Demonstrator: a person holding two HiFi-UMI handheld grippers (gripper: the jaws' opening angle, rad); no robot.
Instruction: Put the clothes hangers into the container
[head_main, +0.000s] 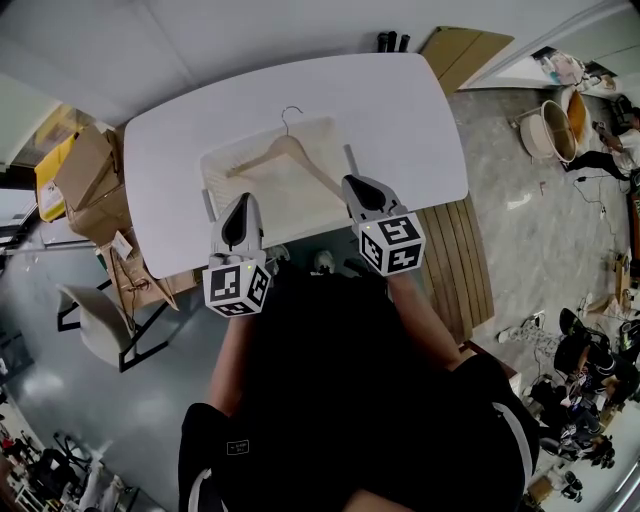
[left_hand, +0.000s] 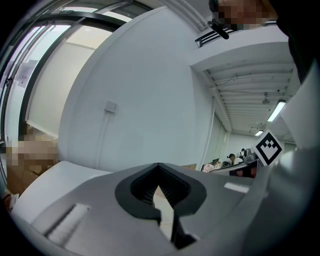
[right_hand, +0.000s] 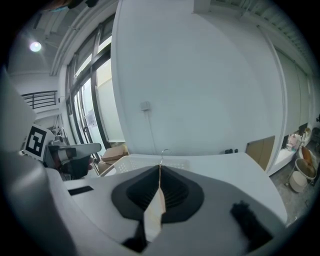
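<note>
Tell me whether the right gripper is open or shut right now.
Shut on the hanger: the right gripper has its jaws pinched on the wooden arm.

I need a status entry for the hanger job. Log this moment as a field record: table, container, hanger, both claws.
surface: white table
container: white perforated basket, standing on the table
hanger: one wooden clothes hanger with a metal hook, within the basket's outline in the head view
right claw: shut on one arm of the clothes hanger
left claw: shut, nothing held, near the basket's near left corner
task state: clothes hanger at the basket, not yet released
</note>
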